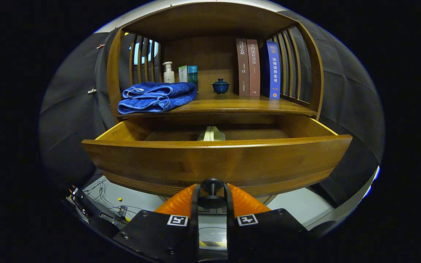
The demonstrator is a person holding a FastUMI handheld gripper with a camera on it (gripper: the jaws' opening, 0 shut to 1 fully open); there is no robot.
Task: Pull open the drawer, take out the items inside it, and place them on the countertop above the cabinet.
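Cabinet: the wooden cabinet (pixel 214 22) stands straight ahead of your gripper, with slatted sides and an open shelf above the drawer.
Drawer: the drawer (pixel 216 162) is pulled out toward you, and its curved front sits just beyond your fingertips, wider than anything else before you.
Countertop: the countertop (pixel 232 104) lies above the open drawer and farther from your gripper than the drawer front.
Towel: a folded blue towel (pixel 157 96) rests on the countertop, up and to the left of your fingers, its edge reaching the front lip.
Books: three upright books (pixel 258 67) stand together on the countertop, up and to the right of your fingers, two brown and one blue.
Bottles: a pale pump bottle (pixel 169 73) and two small boxes (pixel 188 73) stand behind the towel, near the back wall.
Cup: a small dark blue lidded cup (pixel 220 86) sits on the countertop between the towel and the books, directly above your gripper's line.
Item inside: a pale folded thing (pixel 211 134) rests on the drawer floor, straight ahead past the drawer front; you cannot tell what it is from here.
Knob: the dark round knob (pixel 212 186) on the drawer front sits between your fingers.
Gripper: your gripper (pixel 212 191) has both fingers closed against the knob, grasping it.
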